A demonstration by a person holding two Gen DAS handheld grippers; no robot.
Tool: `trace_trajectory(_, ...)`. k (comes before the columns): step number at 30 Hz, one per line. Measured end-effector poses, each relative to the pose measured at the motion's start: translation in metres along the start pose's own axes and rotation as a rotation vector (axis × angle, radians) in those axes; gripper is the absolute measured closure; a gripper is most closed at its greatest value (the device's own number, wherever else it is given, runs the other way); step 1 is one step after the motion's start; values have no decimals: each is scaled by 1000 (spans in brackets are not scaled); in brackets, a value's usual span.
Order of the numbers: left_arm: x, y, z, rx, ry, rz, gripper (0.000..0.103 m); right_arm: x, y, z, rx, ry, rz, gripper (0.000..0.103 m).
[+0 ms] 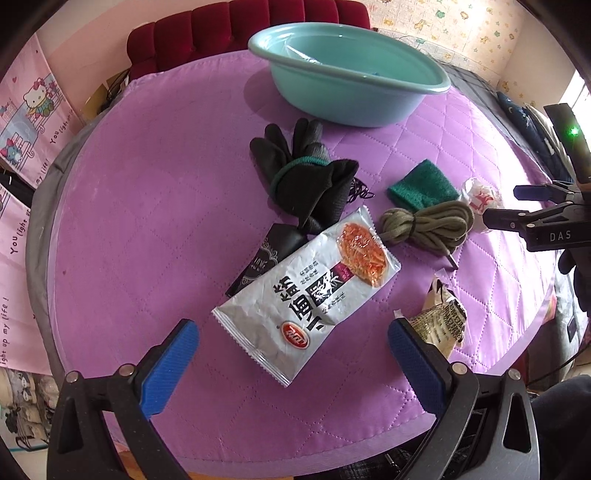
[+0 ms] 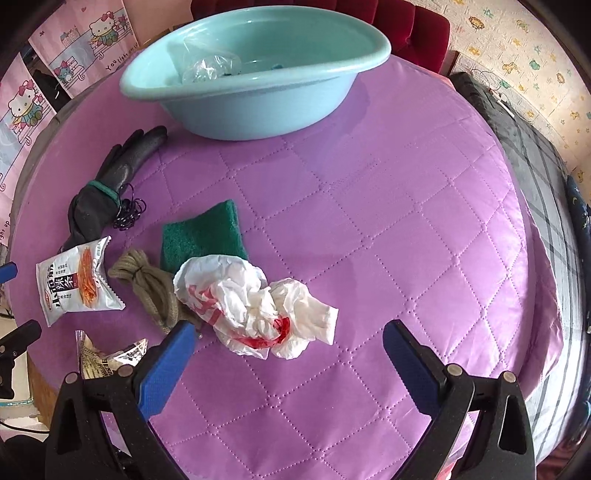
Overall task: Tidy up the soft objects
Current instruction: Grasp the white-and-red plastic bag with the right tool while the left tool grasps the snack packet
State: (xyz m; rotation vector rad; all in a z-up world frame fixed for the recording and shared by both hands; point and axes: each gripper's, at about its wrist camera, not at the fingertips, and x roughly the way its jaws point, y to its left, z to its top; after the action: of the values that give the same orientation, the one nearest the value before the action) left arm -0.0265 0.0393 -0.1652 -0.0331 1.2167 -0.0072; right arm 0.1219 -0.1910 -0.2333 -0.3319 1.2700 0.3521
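Observation:
My left gripper [image 1: 293, 363] is open over the near end of a silver snack packet [image 1: 306, 291], which also shows in the right wrist view [image 2: 79, 282]. My right gripper [image 2: 290, 354] is open just in front of a crumpled white plastic bag with red print [image 2: 255, 302]; this gripper also shows at the right of the left wrist view [image 1: 498, 205]. Black gloves [image 1: 306, 173], a green scouring pad [image 2: 203, 236] and a coil of olive rope [image 1: 428, 225] lie between them. A teal basin [image 2: 255, 70] at the back holds a clear plastic bag [image 2: 210, 66].
Everything lies on a purple quilted round table [image 2: 369, 221]. A small tan snack packet [image 1: 439, 321] lies near my left gripper's right finger. A dark card [image 1: 258, 258] sits under the silver packet. A red chair [image 1: 240, 26] stands behind the basin.

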Motion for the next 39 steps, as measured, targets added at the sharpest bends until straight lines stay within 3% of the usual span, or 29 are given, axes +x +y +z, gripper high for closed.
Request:
trace_trajectory(7,12,3,-3,-38,31,-1,0,24,2,14,-16,56,7,1)
trace_trajectory(8,13,3,-3,-39,33,-1,0,26,3,16,-15,60,11,5)
trace_trajectory(10,14,2,-4,-41,38,-3,0,29,4,23,-11,70,32,24)
trace_trajectory(11,14,2,-5,-43,41,-6,0,31,5,25,-6,77,41,41)
trace_trajectory(15,20,1,-3,-57,56,-26,0,26,3,27,17,57,65,60)
trace_trajectory(26,38,-11,15,14,65,-24,0,6,-2,28,83,7,74,63)
trace_trajectory(39,67,-42,31,286,69,95,0,-1,-13,0,146,14,88,63)
